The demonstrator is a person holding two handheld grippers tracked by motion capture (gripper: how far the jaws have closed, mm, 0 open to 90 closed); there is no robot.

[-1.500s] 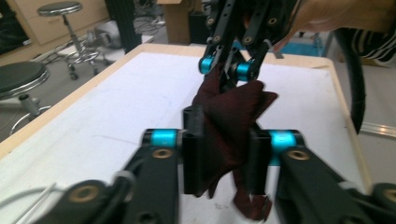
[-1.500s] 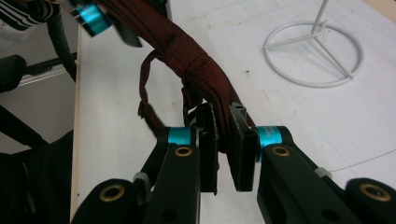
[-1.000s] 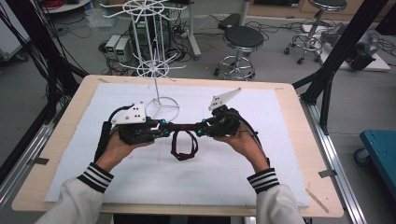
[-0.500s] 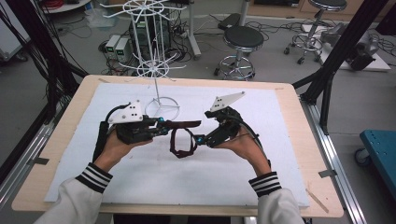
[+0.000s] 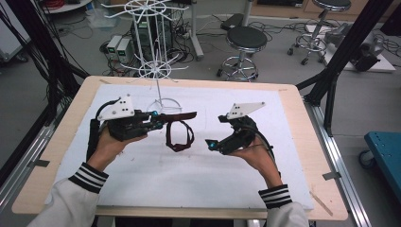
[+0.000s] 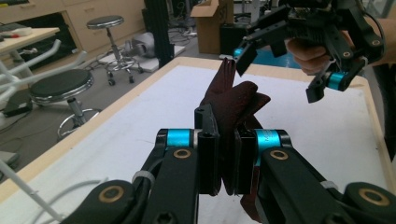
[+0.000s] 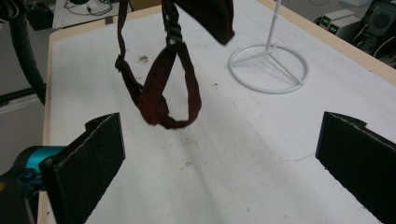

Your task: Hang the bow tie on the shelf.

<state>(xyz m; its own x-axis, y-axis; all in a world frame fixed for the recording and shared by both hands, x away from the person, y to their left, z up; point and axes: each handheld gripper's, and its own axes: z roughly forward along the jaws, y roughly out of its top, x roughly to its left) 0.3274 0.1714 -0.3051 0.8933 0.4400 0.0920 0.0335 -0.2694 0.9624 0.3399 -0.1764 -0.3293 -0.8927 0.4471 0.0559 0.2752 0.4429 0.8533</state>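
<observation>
The left claw (image 5: 163,119) is clenched tight on a dark red cloth strap (image 5: 178,135), and a loop of it hangs down below the claw over the white worktop (image 5: 198,175). The right claw (image 5: 211,143) has just been opening; it is let go wide with nothing in it, a little way off from the strap. A white wire stand (image 5: 161,101) sits just behind the left claw.
</observation>
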